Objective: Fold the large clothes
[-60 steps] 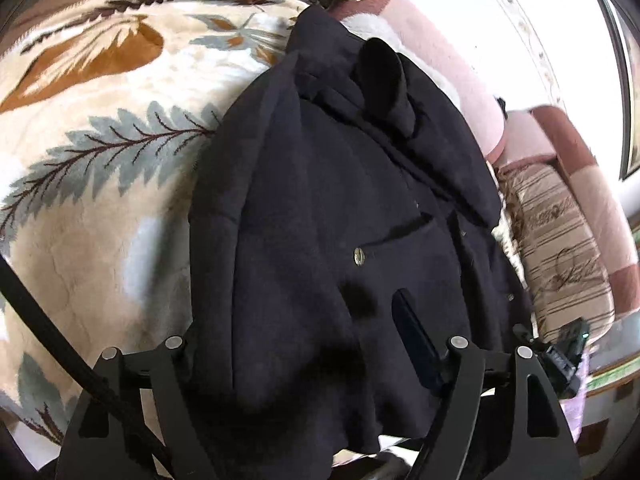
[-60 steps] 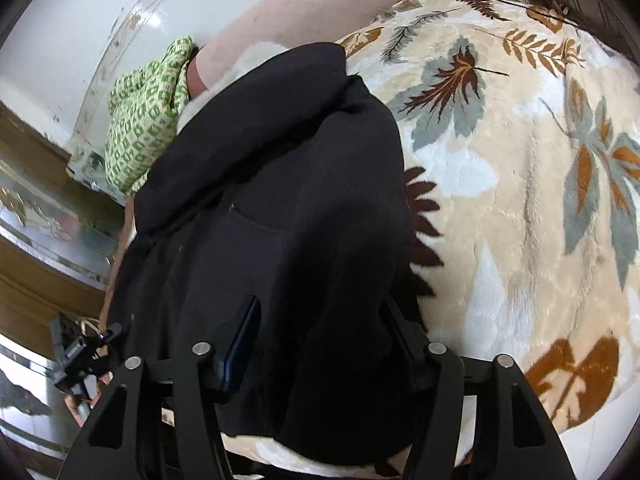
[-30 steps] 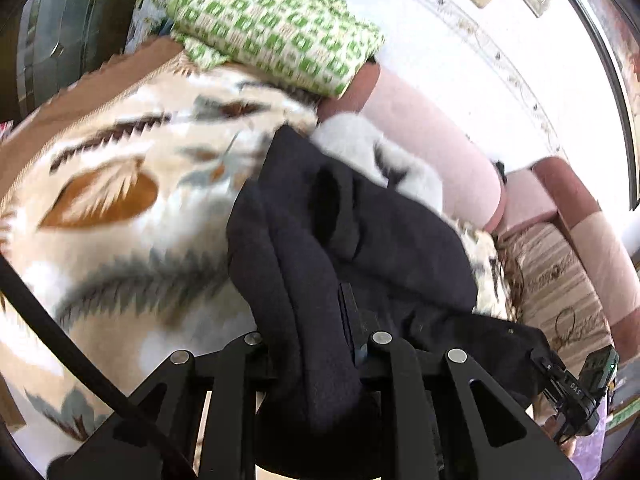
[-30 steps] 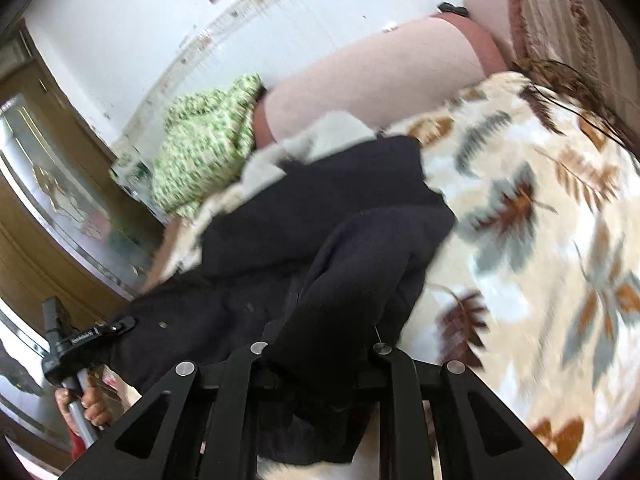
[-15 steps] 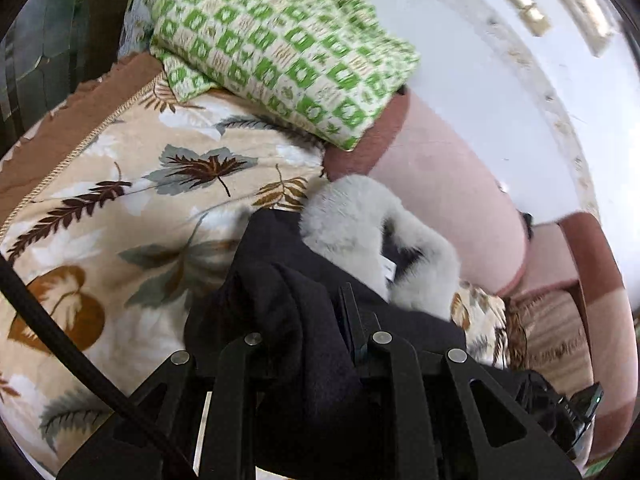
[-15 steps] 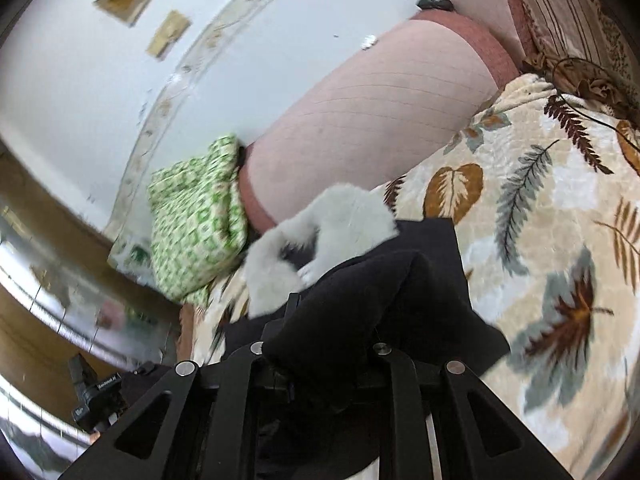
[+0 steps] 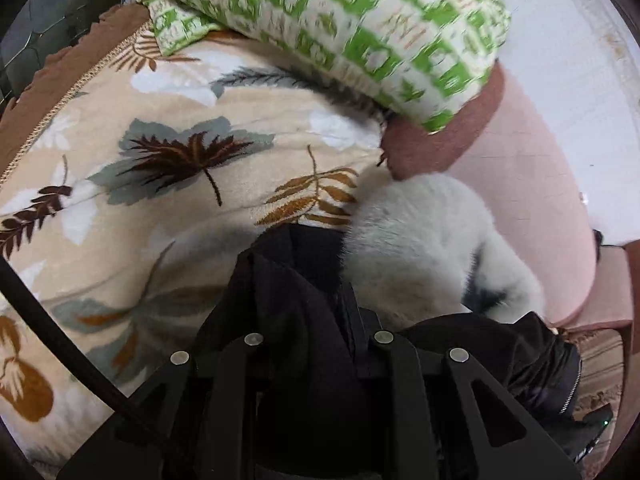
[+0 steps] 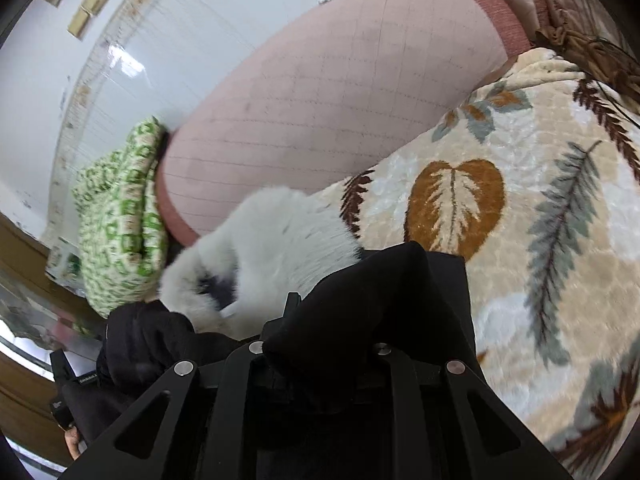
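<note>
Left gripper (image 7: 316, 320) is clamped on a bunched fold of the black coat (image 7: 296, 320); dark cloth fills the narrow gap between its jaws and spills over the black frame. Using the coat's white fur collar (image 7: 420, 248) as the landmark in this view: the gripped fold sits just left of it and touching it, the leaf-patterned blanket (image 7: 168, 184) spreads out to its left, the green-and-white checked cushion (image 7: 340, 24) lies above it, and the pink sofa back (image 7: 528, 184) rises to its right. More shiny black fabric lies just below the collar, at the lower right.

Right gripper (image 8: 320, 340) is likewise closed on a thick wad of the black coat (image 8: 380, 292), which mounds up between the jaws. Here the fur collar (image 8: 272, 248) sits just left of the held fold, touching it. The pink sofa back (image 8: 332, 92) stands above the collar, the checked cushion (image 8: 120, 220) is left of it, and the blanket (image 8: 540, 208) lies to its right.
</note>
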`<state>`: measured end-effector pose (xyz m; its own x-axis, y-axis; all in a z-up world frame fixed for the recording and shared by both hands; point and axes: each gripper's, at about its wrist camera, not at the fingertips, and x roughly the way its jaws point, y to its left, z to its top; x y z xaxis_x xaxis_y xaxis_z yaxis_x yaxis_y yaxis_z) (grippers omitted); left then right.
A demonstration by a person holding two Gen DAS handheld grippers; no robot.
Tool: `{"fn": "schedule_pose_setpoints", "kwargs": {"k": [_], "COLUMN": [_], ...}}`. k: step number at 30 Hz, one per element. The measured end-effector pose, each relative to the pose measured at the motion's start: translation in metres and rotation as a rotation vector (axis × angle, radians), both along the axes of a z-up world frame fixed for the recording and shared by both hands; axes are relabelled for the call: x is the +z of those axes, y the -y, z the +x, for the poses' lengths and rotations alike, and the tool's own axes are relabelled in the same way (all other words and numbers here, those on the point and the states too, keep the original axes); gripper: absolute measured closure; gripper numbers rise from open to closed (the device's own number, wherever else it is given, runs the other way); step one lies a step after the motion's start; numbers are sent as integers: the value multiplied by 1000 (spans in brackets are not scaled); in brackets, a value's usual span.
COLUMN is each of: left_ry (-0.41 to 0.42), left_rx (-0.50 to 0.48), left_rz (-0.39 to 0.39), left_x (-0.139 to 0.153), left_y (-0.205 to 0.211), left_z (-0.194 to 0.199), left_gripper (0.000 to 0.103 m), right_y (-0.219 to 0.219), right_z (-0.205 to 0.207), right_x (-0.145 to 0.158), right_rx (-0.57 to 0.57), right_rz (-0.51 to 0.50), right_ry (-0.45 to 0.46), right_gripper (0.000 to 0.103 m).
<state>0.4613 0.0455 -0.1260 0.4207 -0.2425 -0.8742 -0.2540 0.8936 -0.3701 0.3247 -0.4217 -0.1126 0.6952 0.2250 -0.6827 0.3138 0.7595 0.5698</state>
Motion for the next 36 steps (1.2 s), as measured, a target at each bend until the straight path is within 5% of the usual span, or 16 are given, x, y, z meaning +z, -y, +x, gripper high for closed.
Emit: {"fn": "schedule_pose_setpoints", "kwargs": {"k": [8,11,13,15,16,19,20,23,27,30,32,36], "left_ry": [-18,21,75,144,177,213,225,276,332,367,383,405], "left_rx": [-8,-18,-28,-2,16,23,25,15,25,40,33,19], "left_rz": [76,13,-22,-3,18,49,55,89,175,209,209,279], "left_x": [-29,-15,4,28,41,69,79,100,111,96,83,62], "left_y": [15,9,1,-8,-13,-24,-27,-33,-38,-37,-36,-31], "left_z": [17,10,-1,-14,-23,-44,-56,-100,-170,-221,-237,-248], "left_gripper": [81,65,46,32,29,29,29,29,27,24,24,24], "right_y": [8,14,13,14,14,20,23,20,-31,-80,-104,-149], "right_z": [27,25,19,11,9,-8,-15,-40,-81,-104,-110,-91], "right_x": [-34,-39,-30,-16,-10,17,26,56,92,98,90,62], "right_rx": [-1,-11,-3,2,-3,-101,-129,-136,0,114,182,252], "right_rz": [25,77,69,63,58,-37,-55,-81,-268,-337,-351,-427], "right_ry": [-53,-49,-36,-3,9,59,72,117,177,182,162,88], "right_gripper": [84,81,78,68,55,14,12,12,16,30,58,67]}}
